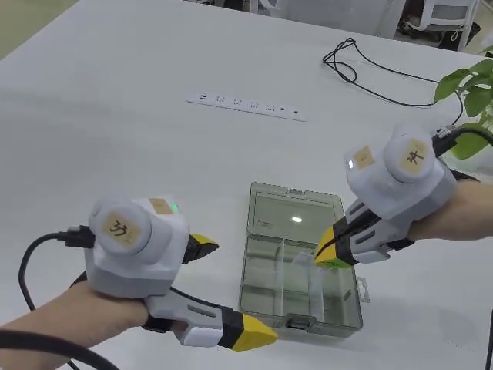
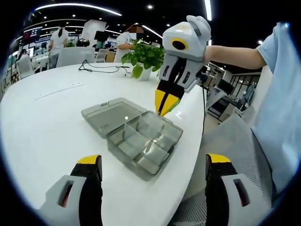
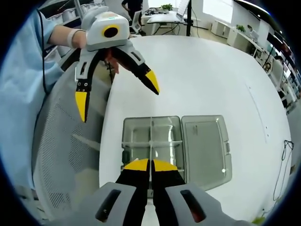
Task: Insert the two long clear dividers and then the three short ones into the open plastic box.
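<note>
The open grey-clear plastic box (image 1: 262, 281) lies near the front edge of the white counter (image 1: 154, 154). Its flat hinged lid (image 1: 296, 212) is folded back and rests on the counter at the far side. Inside the base, several clear walls stand and cut it into compartments. The left gripper view shows at least one wall along and one across, but they are too transparent for a sure count. So I judge that a part of the task is done and that at least one divider is left to seat.

That one is the thin clear divider strip (image 3: 150, 129). The right gripper (image 3: 150, 165) holds it with the jaws pressed together on its near end. The strip stands on edge above the middle of the base, parallel to the hinge side. Whether it is a long or a short one I cannot tell, nor whether its lower edge touches the slots.

The left gripper (image 3: 117, 99) hovers just beside the box, at its left in the head view, with the jaws spread wide and nothing between them.

Farther out on the counter are a white power strip (image 1: 245, 105), a black cable (image 1: 370, 77) and a green plant (image 1: 470, 92), all well apart from the box.
</note>
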Motion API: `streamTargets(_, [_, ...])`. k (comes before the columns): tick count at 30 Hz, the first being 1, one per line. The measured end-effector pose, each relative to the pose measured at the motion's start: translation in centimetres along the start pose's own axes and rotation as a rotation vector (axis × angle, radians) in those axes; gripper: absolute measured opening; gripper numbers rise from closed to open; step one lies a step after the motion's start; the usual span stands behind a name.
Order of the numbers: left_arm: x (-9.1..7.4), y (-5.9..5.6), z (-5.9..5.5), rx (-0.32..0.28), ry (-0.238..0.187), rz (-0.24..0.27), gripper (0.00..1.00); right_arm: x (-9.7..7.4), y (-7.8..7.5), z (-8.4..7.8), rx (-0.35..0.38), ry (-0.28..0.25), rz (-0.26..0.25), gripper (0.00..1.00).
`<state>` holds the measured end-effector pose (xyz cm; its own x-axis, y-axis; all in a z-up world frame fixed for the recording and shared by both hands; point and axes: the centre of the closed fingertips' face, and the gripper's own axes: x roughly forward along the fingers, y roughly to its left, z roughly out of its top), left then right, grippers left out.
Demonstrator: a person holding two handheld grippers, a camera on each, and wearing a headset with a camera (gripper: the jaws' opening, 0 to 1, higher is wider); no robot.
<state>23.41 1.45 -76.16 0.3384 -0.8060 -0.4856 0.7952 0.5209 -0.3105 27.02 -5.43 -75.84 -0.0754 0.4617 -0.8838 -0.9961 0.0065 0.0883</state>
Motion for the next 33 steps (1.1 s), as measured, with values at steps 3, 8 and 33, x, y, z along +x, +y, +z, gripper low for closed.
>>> streamTargets(3, [0.0, 0.1, -0.1, -0.001, 0.001, 0.002, 0.93, 0.1, -0.1, -0.1, -0.012, -0.007, 0.003, 0.02])
streamTargets(8, [0.0, 0.1, -0.2, -0.005, 0.002, 0.002, 0.92, 0.1, -0.2, -0.1, -0.023, -0.011, 0.003, 0.02])
streamTargets(33, [0.1, -0.1, -0.1, -0.009, -0.003, -0.002, 0.92, 3.5, -0.1, -1.0, -0.045, 0.094, -0.001, 0.02])
